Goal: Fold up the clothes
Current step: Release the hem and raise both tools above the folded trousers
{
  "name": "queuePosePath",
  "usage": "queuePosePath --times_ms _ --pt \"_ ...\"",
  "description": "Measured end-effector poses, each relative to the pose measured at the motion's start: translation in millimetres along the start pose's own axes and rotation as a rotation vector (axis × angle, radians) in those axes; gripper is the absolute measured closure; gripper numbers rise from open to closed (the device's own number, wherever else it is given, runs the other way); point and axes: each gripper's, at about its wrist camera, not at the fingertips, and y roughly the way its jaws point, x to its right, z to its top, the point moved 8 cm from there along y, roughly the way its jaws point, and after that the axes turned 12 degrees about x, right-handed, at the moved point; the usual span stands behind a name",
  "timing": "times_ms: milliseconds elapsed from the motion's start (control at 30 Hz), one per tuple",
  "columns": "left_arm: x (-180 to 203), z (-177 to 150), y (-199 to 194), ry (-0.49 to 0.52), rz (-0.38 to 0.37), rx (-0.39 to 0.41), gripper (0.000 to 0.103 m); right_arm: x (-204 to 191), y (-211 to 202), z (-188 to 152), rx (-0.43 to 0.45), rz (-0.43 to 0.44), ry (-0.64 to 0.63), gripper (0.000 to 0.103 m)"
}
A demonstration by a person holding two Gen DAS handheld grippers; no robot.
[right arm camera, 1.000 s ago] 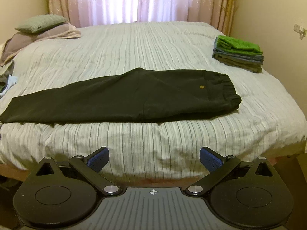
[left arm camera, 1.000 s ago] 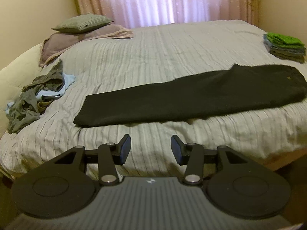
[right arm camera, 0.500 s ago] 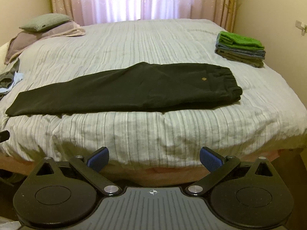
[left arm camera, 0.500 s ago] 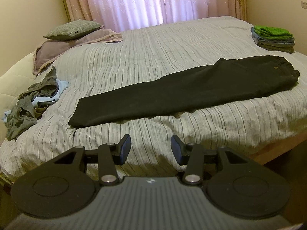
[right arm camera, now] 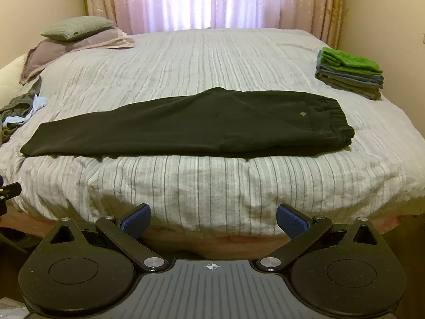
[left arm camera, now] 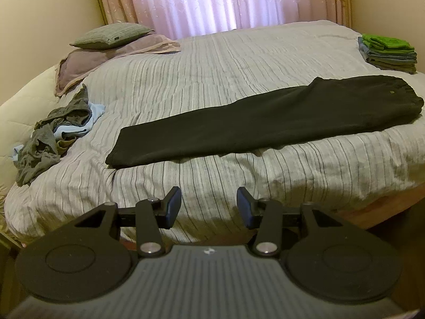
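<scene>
Black trousers point(left arm camera: 255, 122) point(right arm camera: 191, 127) lie flat along the near edge of the bed, folded lengthwise, waistband to the right and leg ends to the left. My left gripper point(left arm camera: 209, 207) hangs open in front of the bed's edge, below the leg end, holding nothing. My right gripper point(right arm camera: 213, 219) stands wide open, lower, in front of the bed's side, also empty. Both are clear of the trousers. A heap of unfolded clothes point(left arm camera: 53, 138) point(right arm camera: 18, 109) lies on the left. A stack of folded clothes point(left arm camera: 387, 53) point(right arm camera: 350, 73) with a green item on top sits at the right.
The bed point(left arm camera: 225, 61) point(right arm camera: 212, 58) has a striped grey cover that hangs over the near edge. Pillows point(left arm camera: 111, 36) point(right arm camera: 77, 30) are stacked at the far left. Pink curtains point(right arm camera: 212, 0) fill the back wall. Part of the left gripper point(right arm camera: 8, 190) shows at the right wrist view's left edge.
Both grippers have pulled back and dropped away from the bed, so the bed's front edge now shows. The trousers have not moved. The jaws stayed open.
</scene>
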Motion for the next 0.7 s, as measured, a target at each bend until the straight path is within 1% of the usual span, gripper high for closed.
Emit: queuePosePath --times_ms 467,600,700 --pt "-6.0 1.4 -0.9 -0.012 0.004 0.012 0.061 -2.4 1.4 1.7 0.014 0.017 0.005 0.000" --pt "-17.3 6.4 -1.1 -0.046 -0.004 0.035 0.061 3.2 -8.3 16.5 0.173 0.037 0.083 0.000" --pt "-35.9 9.1 1.7 -0.127 -0.019 0.055 0.061 8.4 -17.6 28.5 0.301 0.054 0.144 0.000"
